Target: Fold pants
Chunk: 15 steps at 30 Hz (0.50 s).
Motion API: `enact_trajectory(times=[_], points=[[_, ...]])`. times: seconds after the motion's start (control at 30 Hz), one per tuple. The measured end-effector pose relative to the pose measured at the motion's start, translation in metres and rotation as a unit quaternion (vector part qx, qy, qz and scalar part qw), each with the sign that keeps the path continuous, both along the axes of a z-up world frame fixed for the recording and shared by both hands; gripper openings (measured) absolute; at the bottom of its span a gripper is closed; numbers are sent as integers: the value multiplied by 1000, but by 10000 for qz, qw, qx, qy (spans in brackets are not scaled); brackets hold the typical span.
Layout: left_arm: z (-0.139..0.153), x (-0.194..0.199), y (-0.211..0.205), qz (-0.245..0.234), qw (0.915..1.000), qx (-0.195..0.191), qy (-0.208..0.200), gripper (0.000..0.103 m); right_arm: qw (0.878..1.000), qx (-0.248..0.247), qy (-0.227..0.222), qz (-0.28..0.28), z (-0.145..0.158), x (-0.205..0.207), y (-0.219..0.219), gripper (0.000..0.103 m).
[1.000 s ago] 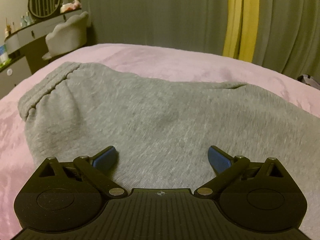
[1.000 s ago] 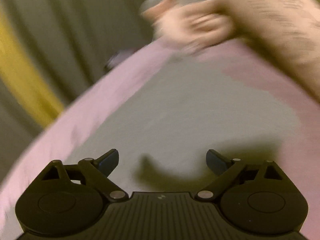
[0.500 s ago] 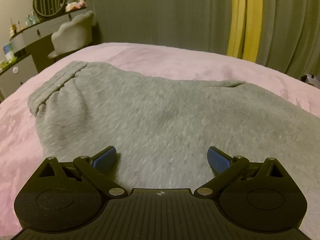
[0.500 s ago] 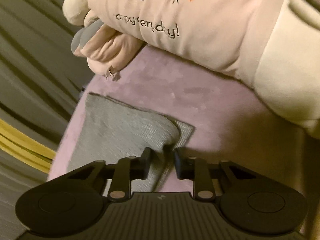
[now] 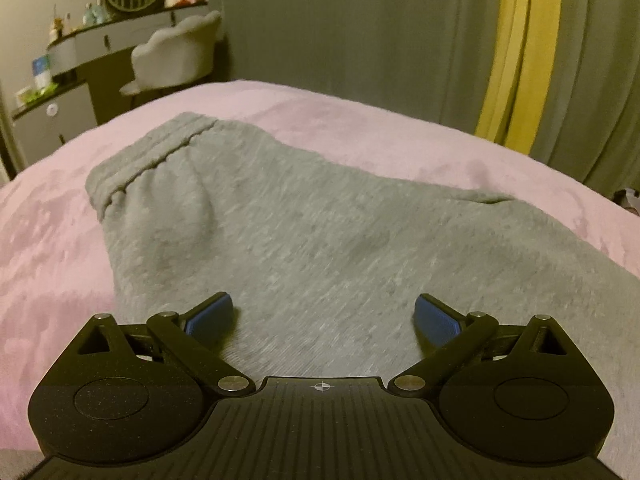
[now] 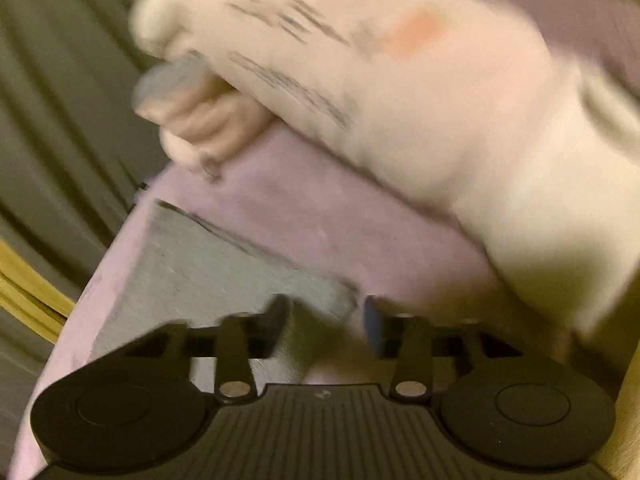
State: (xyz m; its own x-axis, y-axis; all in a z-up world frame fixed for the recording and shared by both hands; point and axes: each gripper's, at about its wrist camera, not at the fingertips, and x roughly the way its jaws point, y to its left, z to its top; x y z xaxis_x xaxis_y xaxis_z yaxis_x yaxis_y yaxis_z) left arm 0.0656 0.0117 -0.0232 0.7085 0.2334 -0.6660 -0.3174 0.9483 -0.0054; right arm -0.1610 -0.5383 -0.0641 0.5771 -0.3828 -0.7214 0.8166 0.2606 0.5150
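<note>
From the left wrist camera, the left gripper (image 5: 323, 318) hovers low over grey pants (image 5: 304, 240) spread flat on a pink bedspread (image 5: 48, 240). Its blue-padded jaws stand wide apart with nothing between them, and grey fabric fills the space ahead of and beneath them. The elastic waistband (image 5: 140, 164) lies ahead and to the left of the jaws. This wide stance probably readies the gripper to take or pin the cloth for a fold. Far ahead to the left stand a dressing table (image 5: 80, 64) and a pale chair (image 5: 176, 56); green and yellow curtains (image 5: 516, 52) hang beyond the bed. No containers with visible contents can be made out. From the right wrist camera, which is blurred by motion, the right gripper (image 6: 326, 318) has its jaws drawn fairly close, with a corner of the grey pants (image 6: 224, 264) lying at them; whether they actually clamp the fabric cannot be told. The pants stretch ahead and left of the jaws. Above, the person's other hand (image 6: 200, 120) and cream sleeve (image 6: 440, 120) cross the view.
</note>
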Motion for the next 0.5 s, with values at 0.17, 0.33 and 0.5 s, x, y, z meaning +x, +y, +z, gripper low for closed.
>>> enact_trajectory(times=[0.17,0.33,0.5], points=[[-2,1,-5,-154,9998,83,26,101,9980,278,-569,37,-10,-11,-1,57],[-3,0,-18,-494,9983,294,2,101,9980,143,-584,211,-11,0,0,59],[-12,6,-22,-528,9978,319,247,101,9978,-108,-463,457,-10,15,6,53]])
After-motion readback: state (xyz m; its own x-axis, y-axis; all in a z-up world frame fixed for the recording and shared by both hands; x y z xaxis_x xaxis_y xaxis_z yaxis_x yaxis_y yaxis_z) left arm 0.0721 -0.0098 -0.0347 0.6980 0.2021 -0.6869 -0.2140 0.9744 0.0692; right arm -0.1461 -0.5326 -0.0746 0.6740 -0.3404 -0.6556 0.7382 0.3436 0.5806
